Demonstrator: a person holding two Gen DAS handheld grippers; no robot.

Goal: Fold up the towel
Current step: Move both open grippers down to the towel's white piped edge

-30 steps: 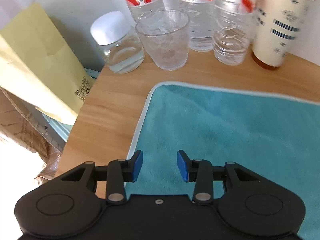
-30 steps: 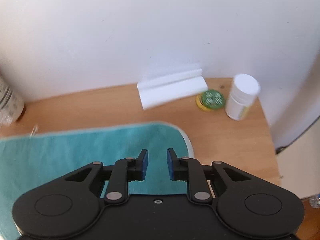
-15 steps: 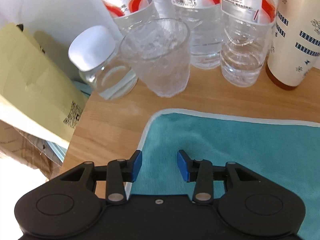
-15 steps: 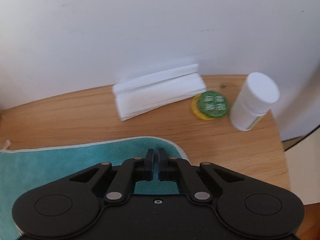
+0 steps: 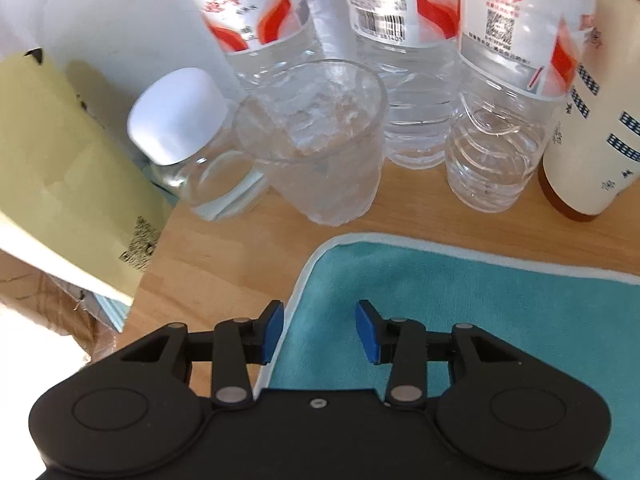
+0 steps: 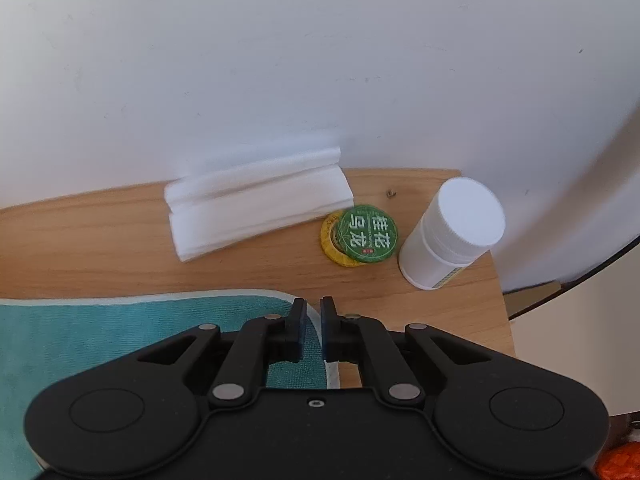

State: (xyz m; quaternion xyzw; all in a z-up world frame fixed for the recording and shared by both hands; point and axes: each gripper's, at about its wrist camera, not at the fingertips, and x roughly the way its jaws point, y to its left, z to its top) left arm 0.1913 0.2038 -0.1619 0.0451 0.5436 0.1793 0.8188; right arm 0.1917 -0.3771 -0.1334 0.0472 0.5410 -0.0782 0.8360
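Note:
A teal towel (image 5: pixel 480 320) with a pale rim lies flat on the wooden table. In the left wrist view, my left gripper (image 5: pixel 319 330) hovers open over the towel's far left corner; one blue pad sits by the rim, the other over the cloth. In the right wrist view, the towel (image 6: pixel 120 340) ends in a rounded far right corner. My right gripper (image 6: pixel 314 324) is closed down to a narrow slit there, with the towel's rim pinched between its fingers.
Just beyond the left corner stand a ribbed glass (image 5: pixel 320 144), a white-lidded jar (image 5: pixel 180 132), water bottles (image 5: pixel 500 120) and a cream bottle (image 5: pixel 592 120); a yellow envelope (image 5: pixel 52 180) is off the table's left edge. By the wall lie folded tissues (image 6: pixel 256 204), a green tin (image 6: pixel 364 236) and a white pill bottle (image 6: pixel 448 232).
Both grippers have moved forward to the towel's far corners. The right one went from open to shut at the corner. The left stayed open.

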